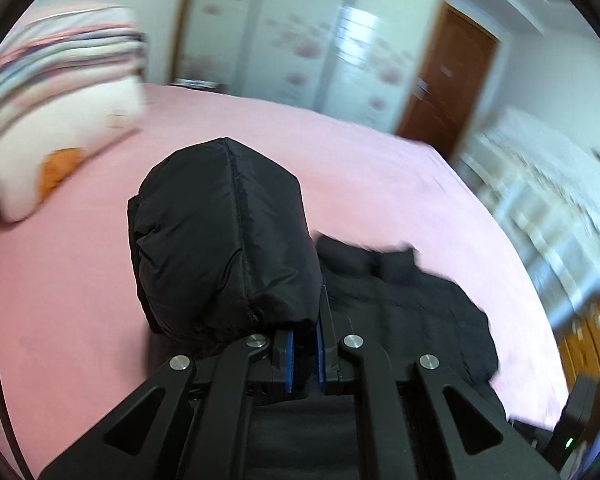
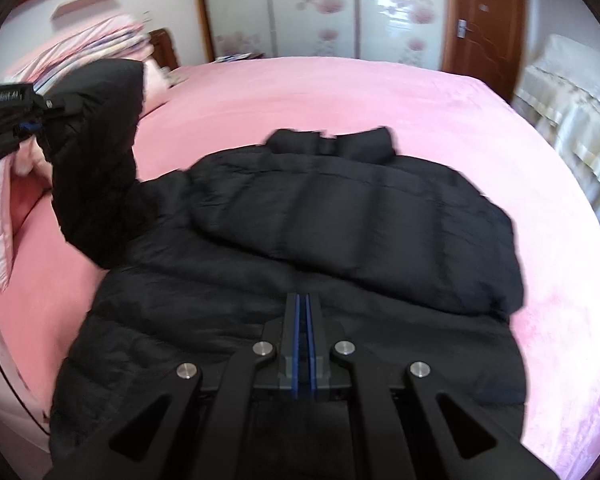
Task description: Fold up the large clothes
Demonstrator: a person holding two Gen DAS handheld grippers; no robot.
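Note:
A black puffer jacket (image 2: 300, 232) lies on the pink bed (image 2: 380, 92), collar toward the far side, its right sleeve folded across the body. My left gripper (image 1: 305, 320) is shut on the end of the jacket's left sleeve (image 1: 224, 236) and holds it up above the bed. In the right wrist view the left gripper (image 2: 40, 124) shows at the left edge with the raised sleeve (image 2: 96, 160). My right gripper (image 2: 302, 300) is shut and empty, just above the jacket's lower body.
A stack of folded striped bedding and a white pillow (image 1: 60, 120) sit at the bed's head on the left. A floral wardrobe (image 2: 320, 8) and a brown door (image 2: 484, 20) stand behind the bed. A covered piece of furniture (image 2: 572, 104) is on the right.

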